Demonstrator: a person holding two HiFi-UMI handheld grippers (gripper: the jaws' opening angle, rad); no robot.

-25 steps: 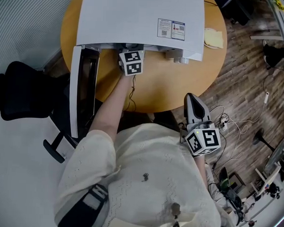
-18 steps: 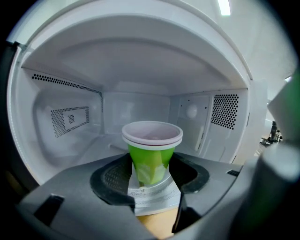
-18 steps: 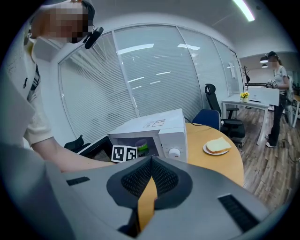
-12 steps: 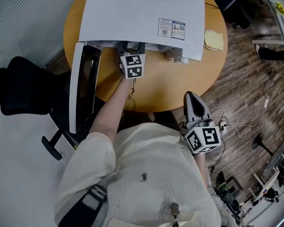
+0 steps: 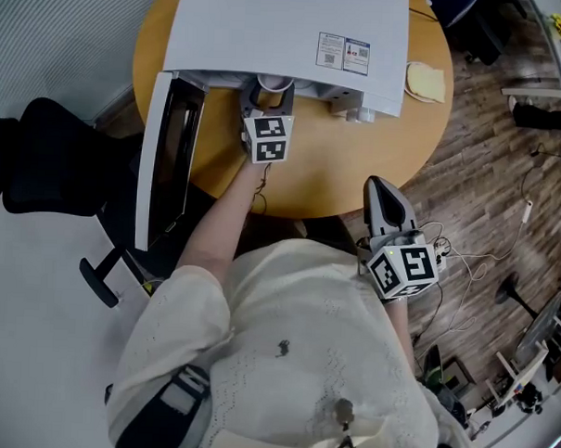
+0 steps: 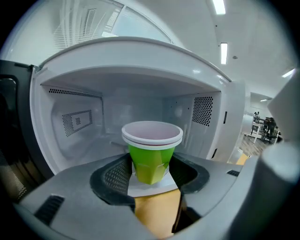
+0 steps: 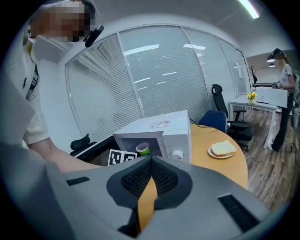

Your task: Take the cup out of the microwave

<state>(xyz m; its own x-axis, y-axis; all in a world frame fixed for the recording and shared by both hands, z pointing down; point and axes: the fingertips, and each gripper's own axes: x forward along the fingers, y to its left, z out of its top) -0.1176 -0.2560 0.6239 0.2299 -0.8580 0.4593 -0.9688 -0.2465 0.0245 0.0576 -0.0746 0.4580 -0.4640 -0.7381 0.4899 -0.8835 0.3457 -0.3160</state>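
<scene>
While the head view gives you only the pale rim of the cup (image 5: 274, 82) peeping out from under the front edge of the microwave (image 5: 270, 32), your left gripper view shows the whole thing. It is a bright green, faceted cup with a thick white rim and a pale pinkish inside, upright at the mouth of the white cavity. Your left gripper (image 6: 151, 166) has its dark pads pressed against the cup's lower body on both sides. The microwave door (image 5: 158, 157) hangs wide open on the left. Your right gripper (image 7: 151, 164) is clenched on nothing and held off the edge of the round wooden table (image 5: 339, 165). Only its view catches the plate (image 7: 213, 153) holding a slice of bread (image 7: 224, 147).
</scene>
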